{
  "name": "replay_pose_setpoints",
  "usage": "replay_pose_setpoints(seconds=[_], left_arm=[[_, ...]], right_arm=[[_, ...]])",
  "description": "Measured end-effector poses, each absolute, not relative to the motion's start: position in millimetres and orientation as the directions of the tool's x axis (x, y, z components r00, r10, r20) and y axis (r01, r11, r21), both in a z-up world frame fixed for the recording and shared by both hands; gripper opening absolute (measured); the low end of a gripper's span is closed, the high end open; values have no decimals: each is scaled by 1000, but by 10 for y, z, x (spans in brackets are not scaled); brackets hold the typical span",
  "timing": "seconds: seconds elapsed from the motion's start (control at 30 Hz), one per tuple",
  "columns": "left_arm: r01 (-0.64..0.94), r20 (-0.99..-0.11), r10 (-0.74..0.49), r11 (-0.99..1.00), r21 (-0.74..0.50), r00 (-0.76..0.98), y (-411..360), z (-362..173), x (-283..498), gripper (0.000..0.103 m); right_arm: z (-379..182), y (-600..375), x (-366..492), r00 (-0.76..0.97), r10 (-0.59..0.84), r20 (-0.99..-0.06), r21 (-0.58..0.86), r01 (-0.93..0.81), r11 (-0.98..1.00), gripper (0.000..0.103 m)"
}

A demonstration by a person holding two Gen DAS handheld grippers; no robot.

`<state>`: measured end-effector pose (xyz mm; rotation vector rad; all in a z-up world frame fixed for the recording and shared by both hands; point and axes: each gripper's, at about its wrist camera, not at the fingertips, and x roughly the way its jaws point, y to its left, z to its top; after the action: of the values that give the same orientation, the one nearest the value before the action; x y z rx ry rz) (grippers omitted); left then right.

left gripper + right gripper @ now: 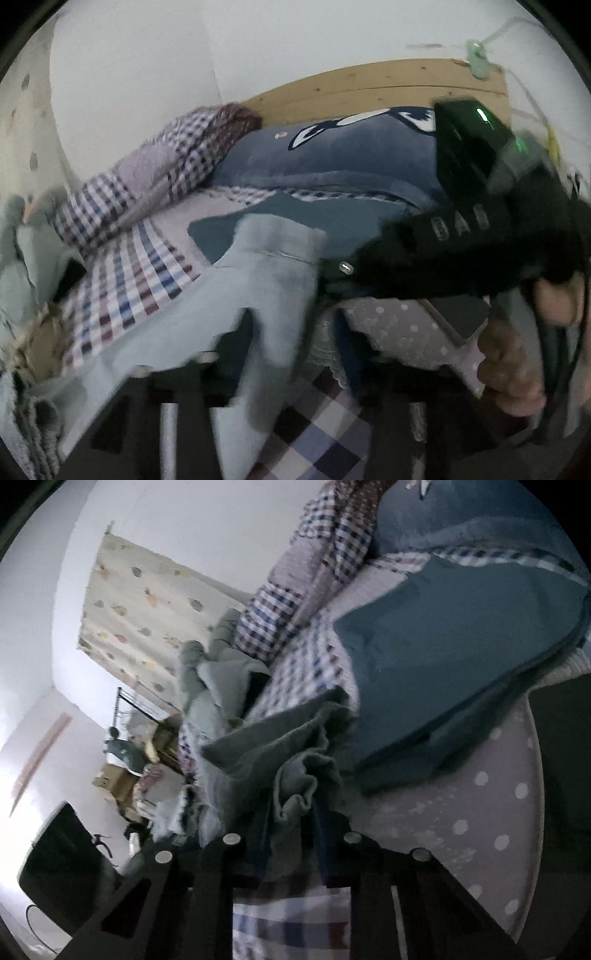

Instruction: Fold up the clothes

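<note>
A pale blue-grey garment (273, 251) lies rumpled over the checked bed sheet (136, 273). In the left wrist view it drapes down between the fingers of my left gripper (284, 365), whose jaws stand wide apart and do not press on it. My right gripper (332, 269) reaches in from the right, with a hand (517, 350) behind it. The right wrist view shows that right gripper (291, 823) shut on a bunched fold of the same garment (280, 753). A flat teal garment (443, 657) lies just beyond.
A blue plush pillow (332, 155) rests against the wooden headboard (369, 88). A checked quilt (177, 162) is heaped at the left along the wall. A lilac polka-dot cloth (461, 812) covers the near right. More pale clothes (22, 258) are piled at the left edge.
</note>
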<state>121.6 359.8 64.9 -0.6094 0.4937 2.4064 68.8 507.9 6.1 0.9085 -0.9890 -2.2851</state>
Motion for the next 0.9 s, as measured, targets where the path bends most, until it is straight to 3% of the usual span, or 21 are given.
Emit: replay_pose_setpoints(seconds=[0.3,0.37,0.4,0.43,0.53,0.7,0.8,0.9], left_arm=[[-504,-456,302,-752,426,-837,3829,459,1292,67],[-490,-445,297,-763,422,-845,3812,466,1263,59],[-478,-441,289,-774,415,-850,3793,475,1239,37],[-463,-441,278,-794,395,-853,3747,497,1193,15],[-493,-473,335,-830,262,-815,3532,603,1052,8],[-488,-471,404,-870,66,-784,3104,903,881,7],[-463,-458,444,-883,-79,-770,2767,1123,753,7],[-438,-438,474,-879,-189,-764,2444,1316,624,7]], right_arm=[[228,4979,729,-657,-682,-321,774,233,-588,19],[245,4967,743,-653,-692,-309,776,248,-581,19],[257,4960,751,-651,-695,-305,773,256,-580,19],[274,4950,761,-650,-697,-301,770,265,-580,19],[301,4946,791,-657,-687,-309,754,271,-598,21],[343,5050,875,-697,-661,-278,750,272,-602,29],[377,5252,981,-762,-611,-215,772,252,-584,45],[346,5363,1009,-787,-584,-199,793,221,-568,48]])
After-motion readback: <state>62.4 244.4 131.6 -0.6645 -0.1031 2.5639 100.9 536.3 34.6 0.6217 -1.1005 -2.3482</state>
